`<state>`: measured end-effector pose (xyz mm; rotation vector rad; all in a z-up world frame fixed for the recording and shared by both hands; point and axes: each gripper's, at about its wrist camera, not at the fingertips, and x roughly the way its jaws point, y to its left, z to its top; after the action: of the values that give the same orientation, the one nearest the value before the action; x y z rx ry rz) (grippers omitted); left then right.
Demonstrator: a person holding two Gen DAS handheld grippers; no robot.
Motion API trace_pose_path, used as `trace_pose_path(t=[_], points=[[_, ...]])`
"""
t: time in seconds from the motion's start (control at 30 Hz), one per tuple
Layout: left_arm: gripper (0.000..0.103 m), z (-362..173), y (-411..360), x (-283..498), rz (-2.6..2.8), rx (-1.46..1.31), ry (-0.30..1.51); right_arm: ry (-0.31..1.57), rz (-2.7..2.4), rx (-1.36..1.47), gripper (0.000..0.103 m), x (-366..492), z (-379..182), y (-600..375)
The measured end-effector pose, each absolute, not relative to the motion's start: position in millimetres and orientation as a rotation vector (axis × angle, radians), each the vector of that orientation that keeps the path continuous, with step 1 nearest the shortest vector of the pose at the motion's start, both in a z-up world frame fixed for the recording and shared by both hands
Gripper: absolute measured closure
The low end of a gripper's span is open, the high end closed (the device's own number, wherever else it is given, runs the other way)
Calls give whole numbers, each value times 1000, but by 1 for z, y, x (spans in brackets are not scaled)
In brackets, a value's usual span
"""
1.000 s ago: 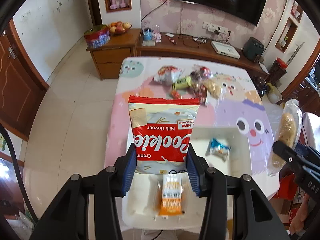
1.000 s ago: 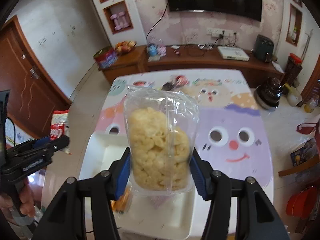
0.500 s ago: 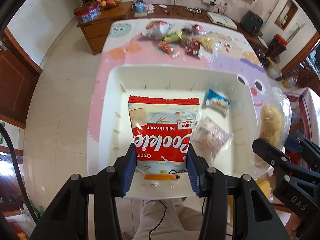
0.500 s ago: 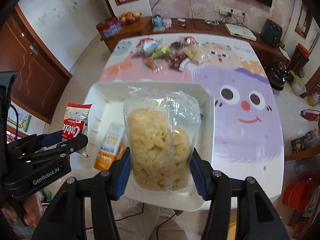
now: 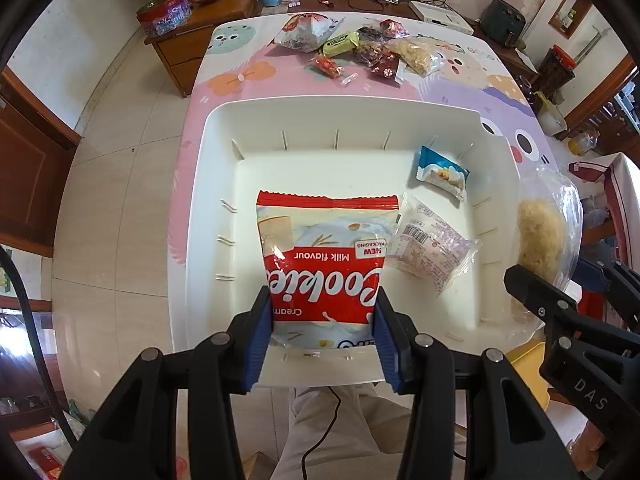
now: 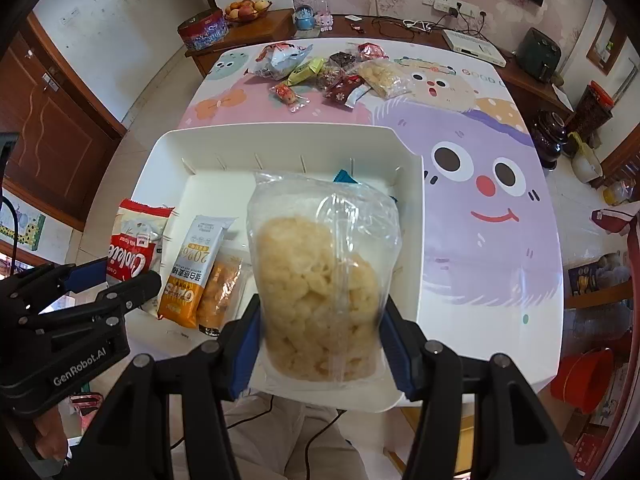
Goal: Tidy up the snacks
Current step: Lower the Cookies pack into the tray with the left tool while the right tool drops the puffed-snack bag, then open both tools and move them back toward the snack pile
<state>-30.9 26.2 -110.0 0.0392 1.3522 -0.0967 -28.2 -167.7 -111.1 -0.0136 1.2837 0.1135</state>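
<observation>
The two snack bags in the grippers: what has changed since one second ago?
Both grippers came down over the white bin, tipping to look into it. The left gripper keeps its hold on the cookie bag, the right gripper on the clear puff bag. The snack pile on the table has not moved.

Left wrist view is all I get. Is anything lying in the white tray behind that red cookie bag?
Observer: Yes, an orange and white packet lies there; the cookie bag blocks it from you.
Operator: Only that one?
Observer: No, a smaller orange packet lies against its side.
Operator: And the clear bag at my right edge?
Observer: The right gripper has its jaws clamped on the clear bag, full of pale puffs, over the right part of the tray.
</observation>
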Motion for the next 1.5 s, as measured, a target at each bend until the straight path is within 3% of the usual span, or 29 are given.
trace_pose_path(t=[0.27, 0.33, 0.5, 0.57, 1.5], points=[[56, -114, 28, -25, -81, 48, 1364, 1294, 108, -11, 47, -23, -114, -166], [52, -115, 29, -23, -75, 52, 1370, 1301, 109, -1, 47, -21, -115, -167], [24, -113, 30, -20, -52, 62, 1355, 1302, 112, 23, 47, -17, -116, -167], [21, -112, 30, -19, -43, 68, 1353, 1304, 113, 35, 47, -16, -116, -167], [20, -112, 36, -19, -41, 68, 1359, 1348, 138, 56, 47, -13, -126, -157]])
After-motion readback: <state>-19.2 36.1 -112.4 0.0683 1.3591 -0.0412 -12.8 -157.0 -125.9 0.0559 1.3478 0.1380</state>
